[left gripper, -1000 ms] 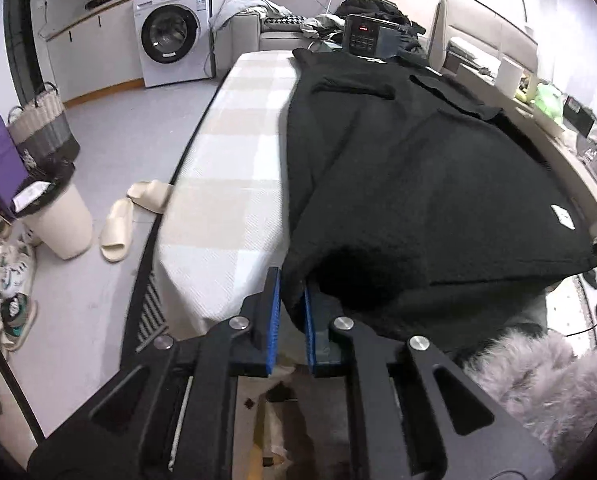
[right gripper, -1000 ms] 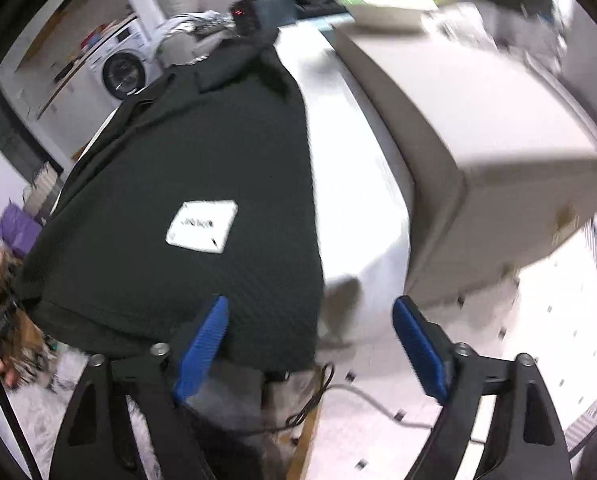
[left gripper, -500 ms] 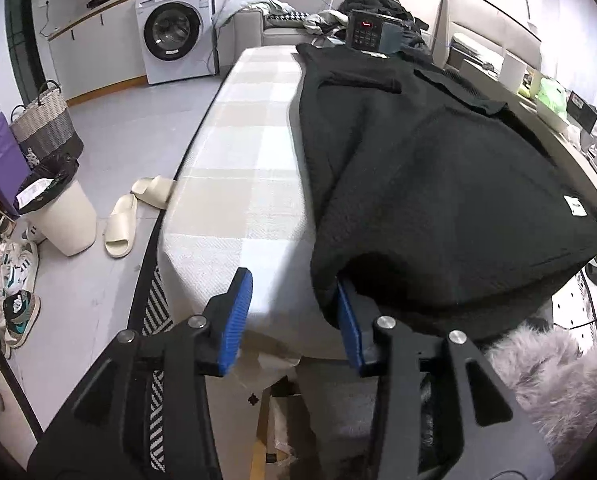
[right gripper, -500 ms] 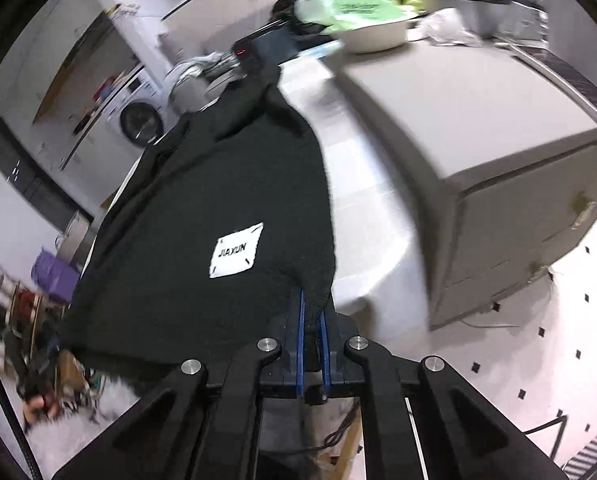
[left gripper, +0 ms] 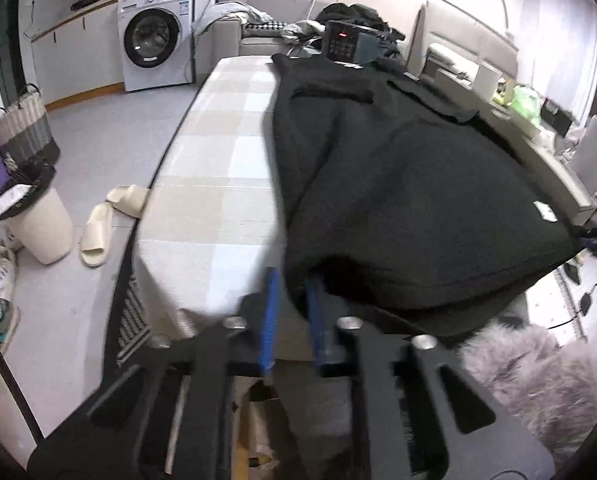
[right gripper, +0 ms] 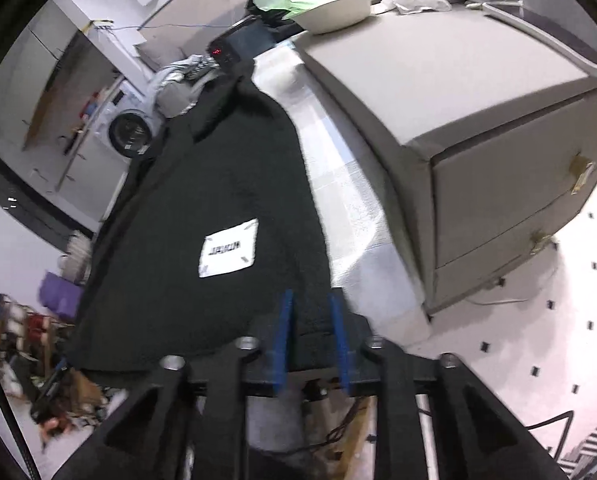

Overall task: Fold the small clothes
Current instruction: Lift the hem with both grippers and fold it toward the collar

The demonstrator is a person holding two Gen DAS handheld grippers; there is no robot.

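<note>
Black knit cloth, the garment [left gripper: 398,200], lies spread along the desk [left gripper: 218,168], reaching from the fingertips of both tools away to the far end; its near hem hangs over the desk's near edge. The left hand-held gripper [left gripper: 292,300] has just been closing, and its blue pads are pinched on the hem's corner, with only the cloth's thickness between them; the picture is blurred there. The right hand-held gripper [right gripper: 310,320] has just been opening; its jaws stand partly apart with the other hem corner lying loosely between them, gripped by neither pad. Just beyond the right tool's tips a white label [right gripper: 228,248] sits on the cloth. To the left of the left tool the desk's pale checked cover lies bare beside the garment; farther left, on the floor, are a pair of slippers [left gripper: 98,232] and a bin [left gripper: 38,224]; far ahead stands a washing machine [left gripper: 154,36]. To the right of the right tool stands a grey cabinet [right gripper: 478,100], just beside the desk.
</note>
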